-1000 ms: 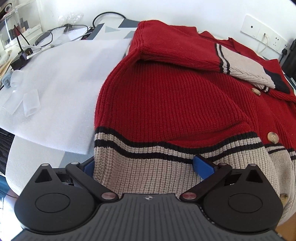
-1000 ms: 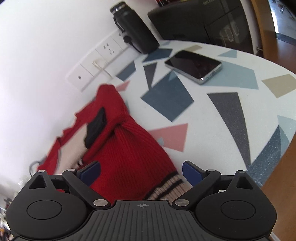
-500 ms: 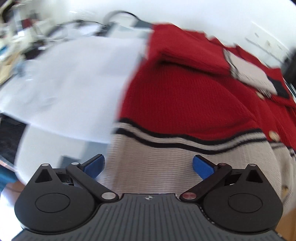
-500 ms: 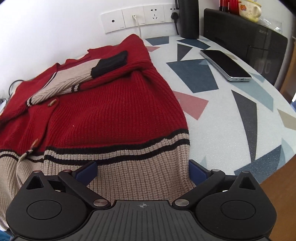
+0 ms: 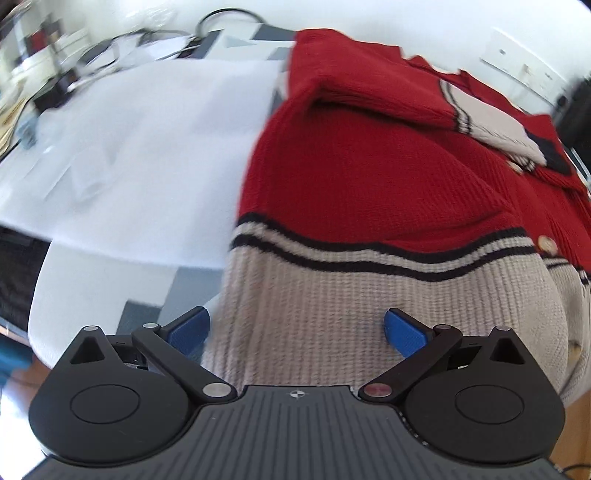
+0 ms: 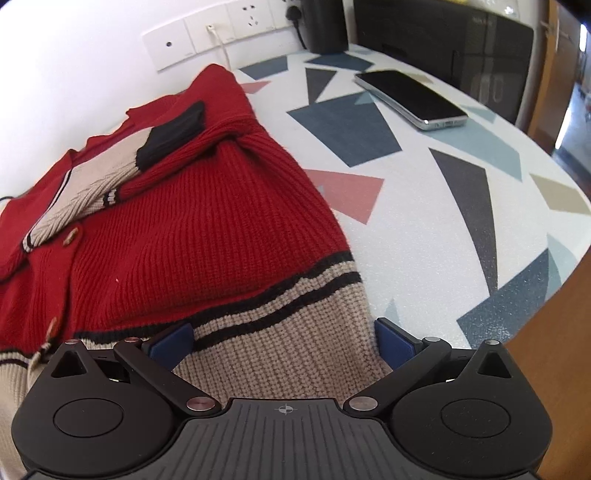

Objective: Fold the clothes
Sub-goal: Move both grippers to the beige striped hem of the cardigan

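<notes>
A red knit cardigan (image 5: 369, 177) with a beige hem band, black stripes and wooden buttons lies on the table, both sleeves folded across its front. My left gripper (image 5: 295, 328) is open, its blue pads on either side of the hem's left corner. The cardigan also shows in the right wrist view (image 6: 177, 229). My right gripper (image 6: 284, 343) is open, its blue pads straddling the hem's right corner at the table's front edge.
White foam sheets (image 5: 140, 140) lie left of the cardigan, with cables and clutter behind. A phone (image 6: 410, 98) lies on the patterned tabletop (image 6: 443, 221) to the right, below a black box (image 6: 443, 40) and wall sockets (image 6: 214, 33).
The left gripper slid left along the hem to its left corner. The right gripper swung from the sleeve area down to the hem's right corner. Both stayed open.
</notes>
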A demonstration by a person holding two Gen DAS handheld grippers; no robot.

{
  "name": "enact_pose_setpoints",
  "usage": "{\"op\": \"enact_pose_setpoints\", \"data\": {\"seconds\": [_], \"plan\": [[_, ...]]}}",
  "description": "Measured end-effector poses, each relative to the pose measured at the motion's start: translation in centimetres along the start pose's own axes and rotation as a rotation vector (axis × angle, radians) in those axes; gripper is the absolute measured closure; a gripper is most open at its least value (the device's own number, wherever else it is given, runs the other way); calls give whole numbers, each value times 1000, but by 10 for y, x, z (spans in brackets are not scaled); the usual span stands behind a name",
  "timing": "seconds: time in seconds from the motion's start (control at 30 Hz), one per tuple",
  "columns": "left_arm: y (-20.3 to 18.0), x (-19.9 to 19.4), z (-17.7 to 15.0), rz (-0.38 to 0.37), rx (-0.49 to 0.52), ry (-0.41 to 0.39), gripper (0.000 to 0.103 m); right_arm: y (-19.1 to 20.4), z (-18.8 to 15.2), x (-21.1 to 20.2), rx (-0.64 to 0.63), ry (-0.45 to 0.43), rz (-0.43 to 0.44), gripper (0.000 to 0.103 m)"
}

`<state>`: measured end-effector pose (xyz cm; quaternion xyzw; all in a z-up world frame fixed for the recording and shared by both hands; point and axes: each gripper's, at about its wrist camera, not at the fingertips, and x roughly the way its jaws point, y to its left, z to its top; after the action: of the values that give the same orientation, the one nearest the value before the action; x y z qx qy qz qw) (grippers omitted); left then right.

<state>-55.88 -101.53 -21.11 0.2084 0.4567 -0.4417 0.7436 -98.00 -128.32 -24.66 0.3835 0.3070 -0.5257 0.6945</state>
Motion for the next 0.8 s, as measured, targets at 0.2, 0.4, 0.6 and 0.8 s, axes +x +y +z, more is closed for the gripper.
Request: {"op": "enact_pose_setpoints", "data": {"seconds": [0.2,0.4,0.6,0.8], "plan": [[-1,3,-2,-4,3,-4,0,-16,0,-5,-33,-57,-48,13],[-4,5,2,13,-5,19,0,-6,-20,-2,-86,-67,-42,7],[-4,4,2,17,-15,21,0,14,-25,-1,-163,-62,-8,8],[-5,4,1,23,-22,21,0,20,-28,-5,-199,-70,28,22]]}}
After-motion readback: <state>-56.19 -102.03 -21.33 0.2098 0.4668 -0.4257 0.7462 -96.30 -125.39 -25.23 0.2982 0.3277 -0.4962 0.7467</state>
